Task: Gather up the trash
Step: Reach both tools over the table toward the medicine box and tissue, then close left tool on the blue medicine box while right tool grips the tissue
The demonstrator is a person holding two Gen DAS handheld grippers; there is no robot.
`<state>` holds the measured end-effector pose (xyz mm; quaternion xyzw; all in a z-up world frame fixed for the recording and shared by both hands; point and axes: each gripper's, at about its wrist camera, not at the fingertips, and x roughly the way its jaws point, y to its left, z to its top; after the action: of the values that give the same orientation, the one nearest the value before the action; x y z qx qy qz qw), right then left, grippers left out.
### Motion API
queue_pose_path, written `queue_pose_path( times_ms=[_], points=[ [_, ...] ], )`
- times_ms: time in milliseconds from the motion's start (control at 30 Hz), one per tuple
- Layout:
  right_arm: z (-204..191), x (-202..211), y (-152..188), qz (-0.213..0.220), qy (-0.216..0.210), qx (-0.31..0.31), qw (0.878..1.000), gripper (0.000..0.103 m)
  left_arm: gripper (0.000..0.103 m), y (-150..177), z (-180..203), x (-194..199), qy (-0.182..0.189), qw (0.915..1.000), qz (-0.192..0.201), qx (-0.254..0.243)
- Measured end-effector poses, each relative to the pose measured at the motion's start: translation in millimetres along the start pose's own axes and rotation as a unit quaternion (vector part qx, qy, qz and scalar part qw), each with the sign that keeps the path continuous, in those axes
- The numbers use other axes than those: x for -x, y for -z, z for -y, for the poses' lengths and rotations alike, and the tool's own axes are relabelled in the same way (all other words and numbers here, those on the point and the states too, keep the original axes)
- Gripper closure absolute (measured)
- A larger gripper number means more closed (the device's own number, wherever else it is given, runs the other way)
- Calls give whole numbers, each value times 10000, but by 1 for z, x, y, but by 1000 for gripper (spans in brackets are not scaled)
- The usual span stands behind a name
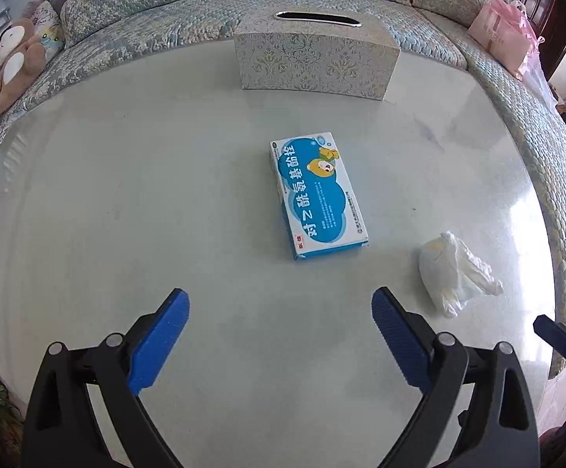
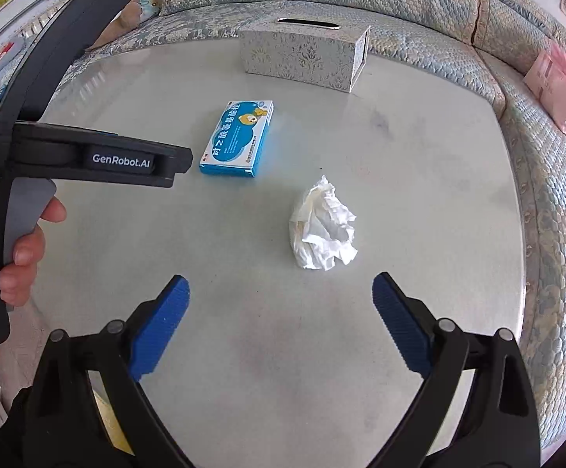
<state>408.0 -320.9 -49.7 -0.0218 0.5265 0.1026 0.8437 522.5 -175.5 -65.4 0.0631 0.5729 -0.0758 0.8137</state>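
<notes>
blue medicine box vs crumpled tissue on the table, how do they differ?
The medicine box is a crisp rectangular carton lying flat; the crumpled tissue is an irregular wad. The box is blue with printing and a cartoon bear; the tissue is plain white. The box lies farther from the right gripper than the tissue. Both rest untouched on the table, apart from each other.

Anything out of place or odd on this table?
A crumpled tissue lies loose on the table, right of a blue medicine box lying askew to the tissue box. Nothing is spilled or broken.
</notes>
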Motion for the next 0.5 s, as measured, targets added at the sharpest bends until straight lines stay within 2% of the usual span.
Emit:
queue_pose_path(
  times_ms=[200, 300, 433, 500],
  points=[
    [9, -43, -13, -122, -62, 189, 9997, 11, 11, -34, 12, -46, -149, 9995, -182, 217],
    [14, -57, -18, -155, -56, 252, 9995, 11, 11, -43, 16, -66, -18, 9988, -315, 381],
    [22, -72, -23, -188, -247, 146, 9994, 11, 11, -50, 27, -83, 12, 9991, -339, 273],
    [23, -75, -26, -142, -205, 181, 9995, 11, 11, -53, 29, -87, -10, 9992, -320, 255]
  ],
)
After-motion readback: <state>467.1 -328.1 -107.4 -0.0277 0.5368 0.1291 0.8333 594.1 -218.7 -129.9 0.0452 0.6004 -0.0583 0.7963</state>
